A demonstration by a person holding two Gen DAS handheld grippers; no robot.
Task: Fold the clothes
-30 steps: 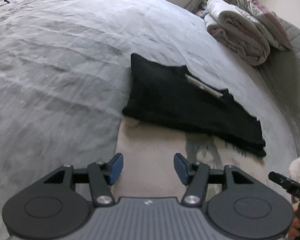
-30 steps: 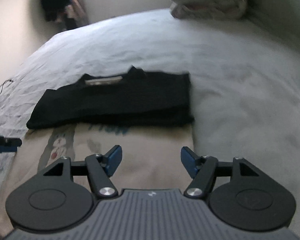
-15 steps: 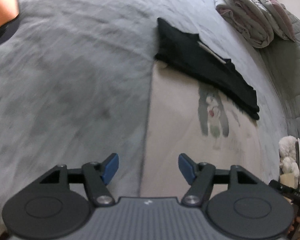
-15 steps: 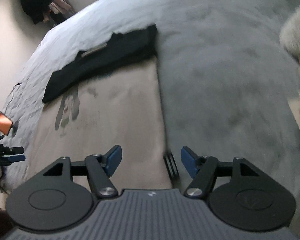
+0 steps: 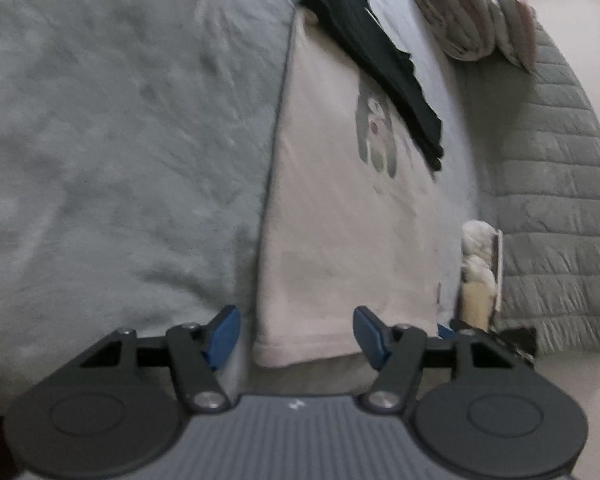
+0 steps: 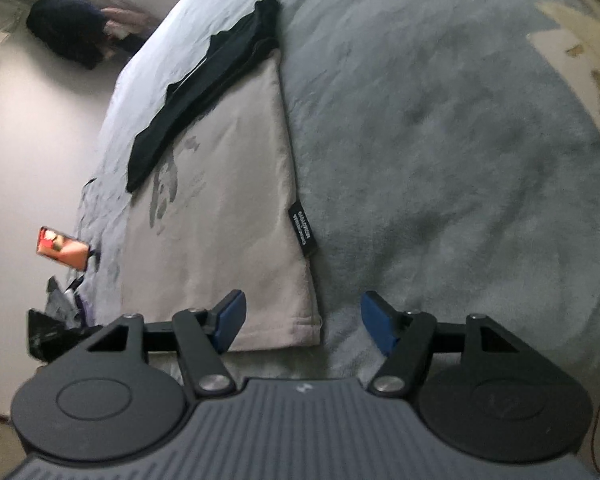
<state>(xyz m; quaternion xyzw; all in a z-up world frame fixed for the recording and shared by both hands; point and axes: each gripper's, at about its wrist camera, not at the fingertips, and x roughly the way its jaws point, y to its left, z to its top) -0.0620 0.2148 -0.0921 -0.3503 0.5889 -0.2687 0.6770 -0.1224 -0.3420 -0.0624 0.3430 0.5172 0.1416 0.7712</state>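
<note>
A beige T-shirt (image 5: 340, 216) lies flat on a grey bedspread (image 5: 119, 140), its faded animal print (image 5: 376, 132) showing near the far end; a folded black garment (image 5: 384, 52) lies across that far end, overlapping the shirt's edge.

The left gripper (image 5: 295, 330) hangs over the near hem, at the shirt's left corner; its jaws stand apart and are closing, the hem corner lies in the gap between them, and neither blue pad presses on the cloth; whether the tips touch the bedspread cannot be told.

The right gripper (image 6: 302, 320) hangs over the near right corner of the same shirt (image 6: 227, 216); its jaws stand apart with the corner between them, the left pad over the cloth and the right pad over the bedspread (image 6: 460, 140), with nothing pinched. A small black side label (image 6: 303, 230) sticks out from the shirt's right edge, farther up.

In the left wrist view, rolled pale bedding (image 5: 464, 8) sits beyond the black garment, and a quilted grey cover (image 5: 556, 208) runs along the right; in the right wrist view a phone with a lit screen (image 6: 63, 248) lies near the bed's left edge.
</note>
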